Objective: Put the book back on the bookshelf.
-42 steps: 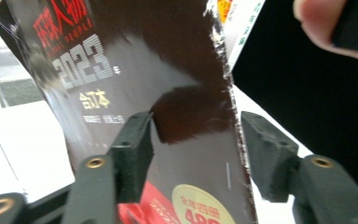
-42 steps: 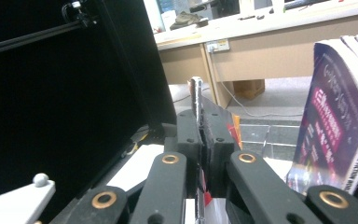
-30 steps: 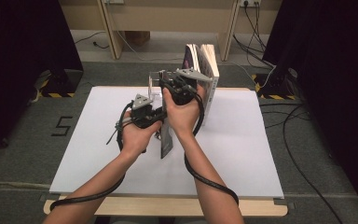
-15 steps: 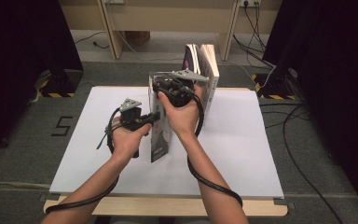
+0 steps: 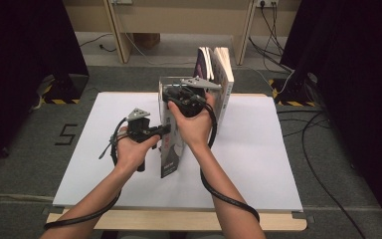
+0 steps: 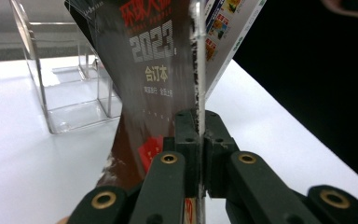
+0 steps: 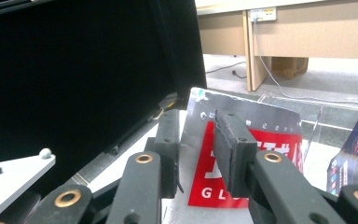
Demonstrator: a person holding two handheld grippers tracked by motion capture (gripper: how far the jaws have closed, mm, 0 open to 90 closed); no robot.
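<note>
High view, left tool [image 5: 166, 130] clamping upright magazine [image 5: 170, 154], white table [image 5: 258, 164]

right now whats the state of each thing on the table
left gripper: jaws shut on the magazine's edge
right gripper: jaws parted, have just been closing a little, not pressing the magazine
magazine: upright, tilted, bottom edge on the table
clear stand: upright, empty
books: upright behind the stand
</note>
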